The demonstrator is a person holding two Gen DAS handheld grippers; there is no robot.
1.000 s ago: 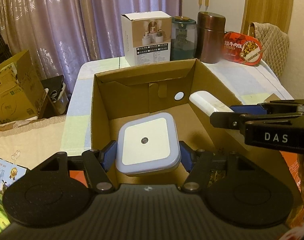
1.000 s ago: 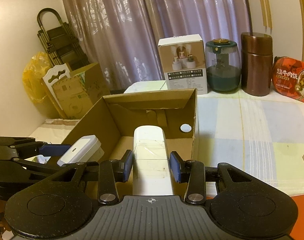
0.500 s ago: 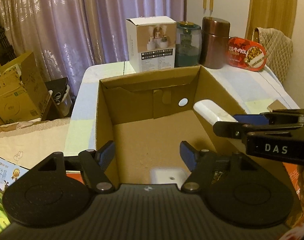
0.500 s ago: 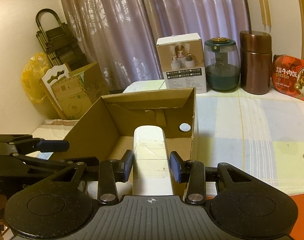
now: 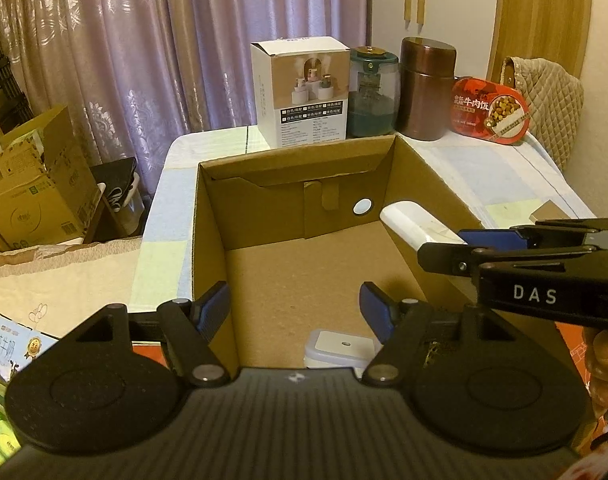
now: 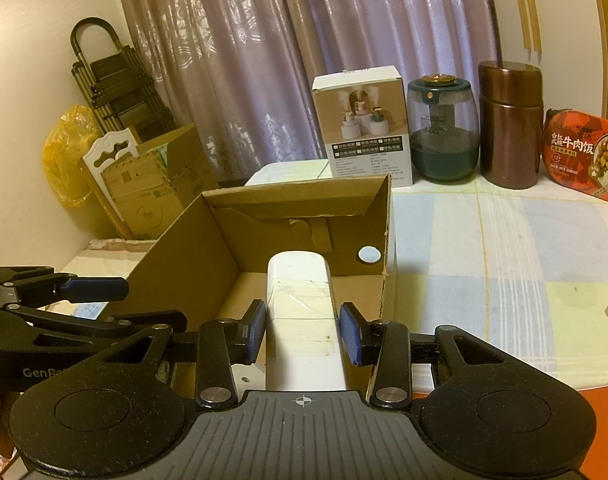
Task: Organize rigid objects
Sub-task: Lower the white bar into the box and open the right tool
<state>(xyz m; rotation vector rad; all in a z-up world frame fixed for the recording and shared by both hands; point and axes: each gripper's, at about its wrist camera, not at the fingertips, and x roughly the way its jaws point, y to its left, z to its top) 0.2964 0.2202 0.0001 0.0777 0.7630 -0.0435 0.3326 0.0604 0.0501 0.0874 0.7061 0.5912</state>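
Over the box: right hand-held gripper (image 6: 301,334) clenches a white bar (image 6: 299,312).
Bar: stiff, smooth, likely light; hold its long flat sides.
Box floor (image 5: 304,272): left hand-held gripper (image 5: 293,306) released, white square case (image 5: 340,348) below.

Behind your counter (image 6: 504,240) hang mauve patterned curtains (image 6: 263,60); a folded stepladder (image 6: 111,84) leans on the cream wall (image 6: 23,80)

Left gripper (image 5: 295,307) jaws wide, just opened, empty; right gripper (image 6: 302,332) clamped.
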